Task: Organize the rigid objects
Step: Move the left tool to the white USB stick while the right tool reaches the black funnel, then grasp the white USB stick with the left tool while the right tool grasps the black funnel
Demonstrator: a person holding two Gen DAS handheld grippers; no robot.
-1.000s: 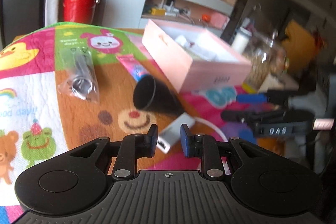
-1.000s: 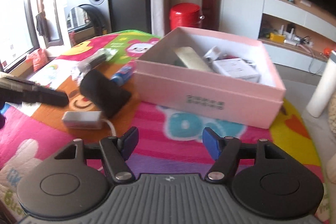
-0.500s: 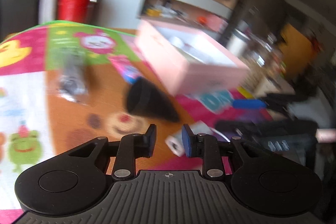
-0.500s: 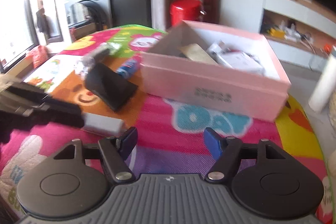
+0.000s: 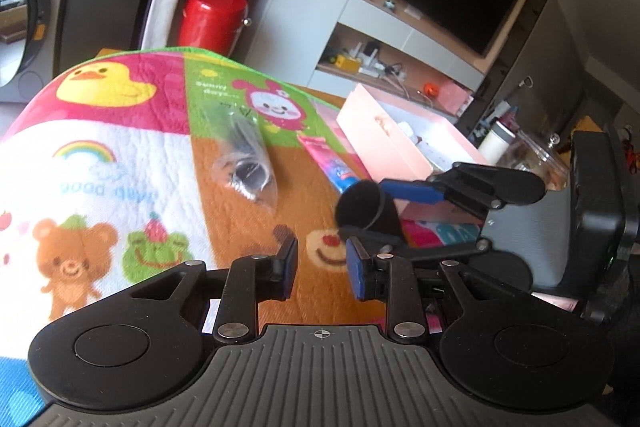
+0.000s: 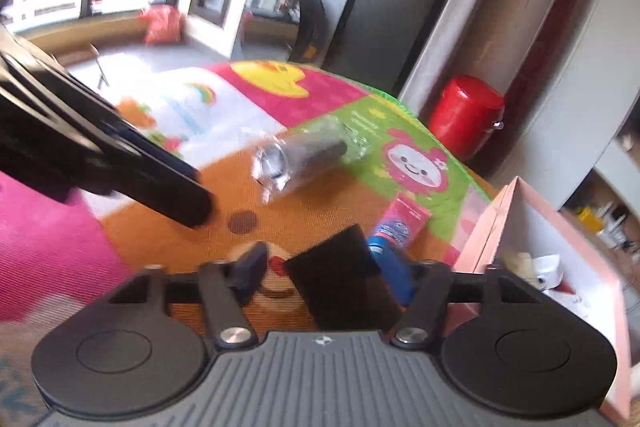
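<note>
Quilted cartoon mat (image 5: 120, 155); rigid pink cardboard box (image 6: 560, 247) at right of the right claw (image 6: 324, 271), whose spread jaws bracket but do not pinch the matte black cone-shaped object (image 6: 340, 283), which may roll or slip if closed off-centre; left claw (image 5: 322, 267) slightly parted, empty.
</note>
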